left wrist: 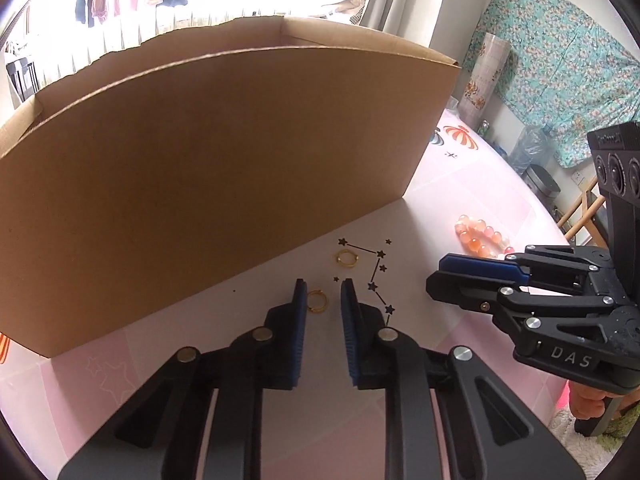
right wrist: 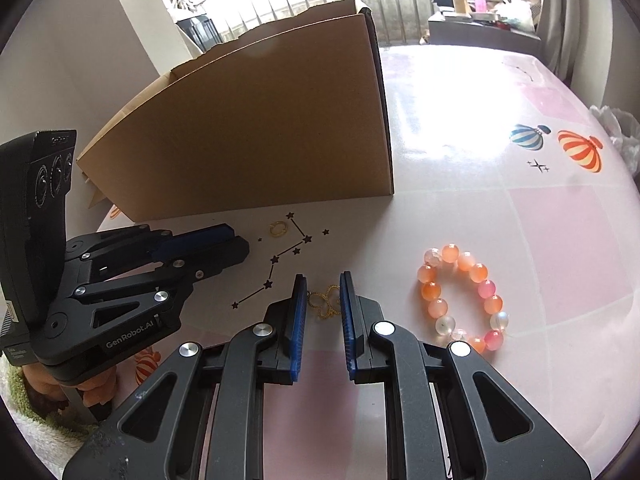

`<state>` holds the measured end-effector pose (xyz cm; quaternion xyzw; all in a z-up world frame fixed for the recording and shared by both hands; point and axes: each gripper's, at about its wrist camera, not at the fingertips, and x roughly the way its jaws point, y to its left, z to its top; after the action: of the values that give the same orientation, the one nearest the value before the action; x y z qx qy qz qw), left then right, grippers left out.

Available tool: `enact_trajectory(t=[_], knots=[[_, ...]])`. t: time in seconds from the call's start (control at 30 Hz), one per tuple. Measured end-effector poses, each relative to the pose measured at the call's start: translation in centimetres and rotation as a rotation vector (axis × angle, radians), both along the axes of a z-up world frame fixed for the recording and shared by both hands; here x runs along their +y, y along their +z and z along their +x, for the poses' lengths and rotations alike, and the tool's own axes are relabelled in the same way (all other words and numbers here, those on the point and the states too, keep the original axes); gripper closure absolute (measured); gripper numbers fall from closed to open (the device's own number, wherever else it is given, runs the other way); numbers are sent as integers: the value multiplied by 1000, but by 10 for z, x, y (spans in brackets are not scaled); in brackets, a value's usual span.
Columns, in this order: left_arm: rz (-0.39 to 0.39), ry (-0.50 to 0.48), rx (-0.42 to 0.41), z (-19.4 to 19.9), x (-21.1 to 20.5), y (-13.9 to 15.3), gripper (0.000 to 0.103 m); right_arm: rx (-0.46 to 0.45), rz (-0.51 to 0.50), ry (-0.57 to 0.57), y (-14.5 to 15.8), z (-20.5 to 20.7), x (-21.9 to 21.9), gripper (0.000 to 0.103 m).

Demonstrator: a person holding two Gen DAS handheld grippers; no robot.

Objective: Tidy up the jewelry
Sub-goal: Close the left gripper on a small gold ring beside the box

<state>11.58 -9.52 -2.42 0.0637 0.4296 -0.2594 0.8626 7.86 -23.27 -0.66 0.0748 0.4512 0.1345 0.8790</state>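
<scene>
Cardboard fills most of the left wrist view: an open box (left wrist: 224, 168) is set on a pink table (left wrist: 460, 208) printed with stars and balloons. Ahead of it, the left gripper (left wrist: 323, 294) is seen with its blue pads narrowly apart; a gold ring (left wrist: 317, 301) lies between them, close against the left pad, and whether the pads press it cannot be told. A second gold ring (left wrist: 345, 258) lies farther ahead, near the box wall. A bead bracelet (left wrist: 482, 240) is noted to the right, partly hidden behind the right gripper (left wrist: 434, 274), whose fingers look nearly together from the side. From the right wrist view, the right gripper (right wrist: 323, 294) is seen with pads narrowly apart around a gold chain piece (right wrist: 325, 300); contact is seen at neither pad for certain. The bracelet (right wrist: 464, 294) lies just right of it on the table (right wrist: 480, 120). The left gripper (right wrist: 236, 246) is seen at left, tips down near a ring (right wrist: 277, 228) before the box (right wrist: 256, 128).
</scene>
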Motion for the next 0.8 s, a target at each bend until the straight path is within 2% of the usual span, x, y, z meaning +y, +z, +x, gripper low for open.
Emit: enact_trajectory(t=[0.07, 0.27, 0.33, 0.4, 0.53, 0.63, 0.7, 0.77, 0.8], knots=[[7, 0, -1, 0, -1, 1, 94, -1, 2, 1, -2, -1, -2, 88], [7, 5, 1, 1, 1, 1, 94, 1, 24, -6, -7, -3, -11, 88], [-1, 6, 1, 1, 3, 1, 95, 0, 36, -9, -8, -4, -15, 101], [-3, 6, 3, 1, 2, 0, 101, 5, 50, -14, -8, -5, -20, 101], [-4, 13, 7, -3, 7, 0, 101, 17, 55, -22, -7, -7, -28, 101], [-8, 18, 11, -5, 12, 2, 101, 8, 67, -14, -3, -12, -31, 96], [-8, 20, 10, -7, 16, 3, 101, -2, 62, -3, 0, -14, -31, 78], [-7, 27, 9, -11, 17, 3, 101, -7, 40, 9, 3, -15, -28, 71], [-9, 29, 11, -12, 19, 3, 101, -7, 27, 17, 2, -15, -26, 71]])
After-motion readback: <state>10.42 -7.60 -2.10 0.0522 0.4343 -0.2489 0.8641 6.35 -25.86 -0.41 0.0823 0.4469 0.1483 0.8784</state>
